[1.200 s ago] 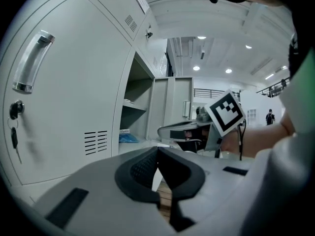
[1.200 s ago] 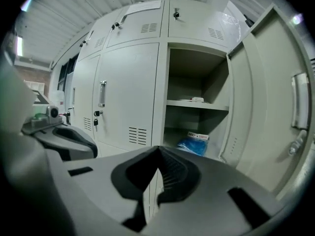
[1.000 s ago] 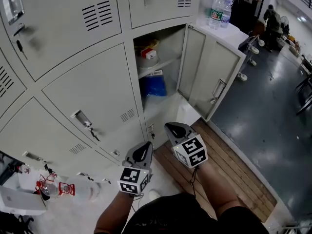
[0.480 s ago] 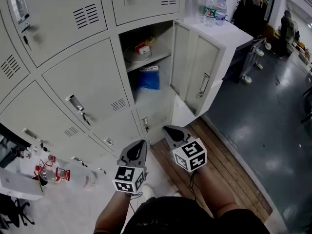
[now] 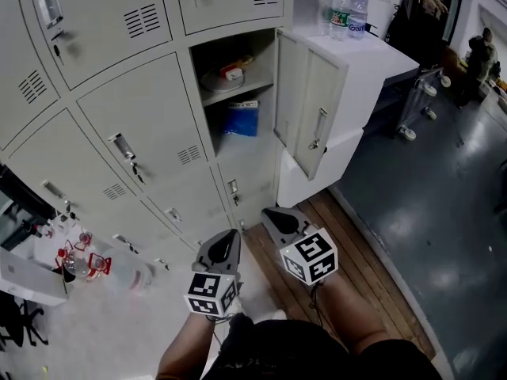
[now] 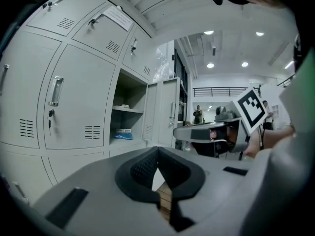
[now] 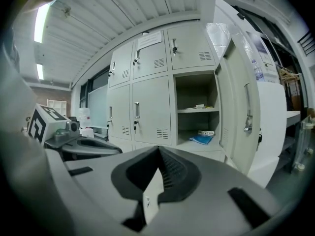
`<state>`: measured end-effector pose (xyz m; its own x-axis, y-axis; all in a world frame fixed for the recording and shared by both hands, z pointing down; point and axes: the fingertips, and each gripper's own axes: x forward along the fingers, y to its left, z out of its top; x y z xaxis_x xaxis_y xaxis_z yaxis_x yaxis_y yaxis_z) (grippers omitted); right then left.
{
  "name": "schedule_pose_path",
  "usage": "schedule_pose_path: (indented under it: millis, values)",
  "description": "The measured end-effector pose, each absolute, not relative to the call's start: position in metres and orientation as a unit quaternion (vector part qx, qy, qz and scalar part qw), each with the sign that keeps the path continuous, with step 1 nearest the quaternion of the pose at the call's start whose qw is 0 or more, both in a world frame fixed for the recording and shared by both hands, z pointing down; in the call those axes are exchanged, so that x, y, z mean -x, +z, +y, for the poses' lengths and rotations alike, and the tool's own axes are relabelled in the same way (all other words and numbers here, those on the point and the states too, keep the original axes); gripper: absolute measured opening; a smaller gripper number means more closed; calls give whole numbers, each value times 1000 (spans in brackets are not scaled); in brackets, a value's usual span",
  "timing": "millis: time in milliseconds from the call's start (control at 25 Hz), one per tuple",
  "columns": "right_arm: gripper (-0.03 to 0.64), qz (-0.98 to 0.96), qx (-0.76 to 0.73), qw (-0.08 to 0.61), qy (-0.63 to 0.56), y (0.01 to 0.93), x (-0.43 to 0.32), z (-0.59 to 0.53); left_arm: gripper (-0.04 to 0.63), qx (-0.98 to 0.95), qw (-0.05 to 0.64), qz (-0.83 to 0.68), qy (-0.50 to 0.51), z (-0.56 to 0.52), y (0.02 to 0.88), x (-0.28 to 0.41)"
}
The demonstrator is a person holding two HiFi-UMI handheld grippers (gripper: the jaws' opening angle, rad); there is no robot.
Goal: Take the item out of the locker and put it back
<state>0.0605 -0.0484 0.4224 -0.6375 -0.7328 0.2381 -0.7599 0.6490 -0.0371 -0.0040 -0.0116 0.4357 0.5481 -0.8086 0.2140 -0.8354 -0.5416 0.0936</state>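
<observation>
The open locker [image 5: 238, 93] has its door [image 5: 305, 109] swung out to the right. A blue packet [image 5: 240, 119] lies on its lower shelf, and a flat round dish with a small red-and-white item [image 5: 223, 76] sits on the upper shelf. The left gripper [image 5: 229, 237] and right gripper [image 5: 272, 213] are held low, well short of the locker, both shut with nothing between the jaws. The blue packet [image 6: 123, 131] also shows in the left gripper view, and the blue packet [image 7: 203, 138] shows in the right gripper view.
Shut locker doors [image 5: 150, 125] with handles and keys fill the left. Water bottles [image 5: 341, 10] stand on a white cabinet [image 5: 380, 62] right of the door. Bottles and red items [image 5: 87, 264] lie on the floor at left. Wooden boards [image 5: 356, 260] run underfoot. A person [image 5: 482, 50] is far back right.
The head view has pulled back and turned, so the locker now sits higher, farther and more to the left. Both grippers stay shut and low in front of the body.
</observation>
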Motion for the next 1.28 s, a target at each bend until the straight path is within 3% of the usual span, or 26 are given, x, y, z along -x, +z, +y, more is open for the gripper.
schedule_pose_path:
  millis: [1280]
  values:
    - [0, -914, -387, 96, 76, 437, -85, -21, 4, -860, 99, -495, 71, 12, 448, -23]
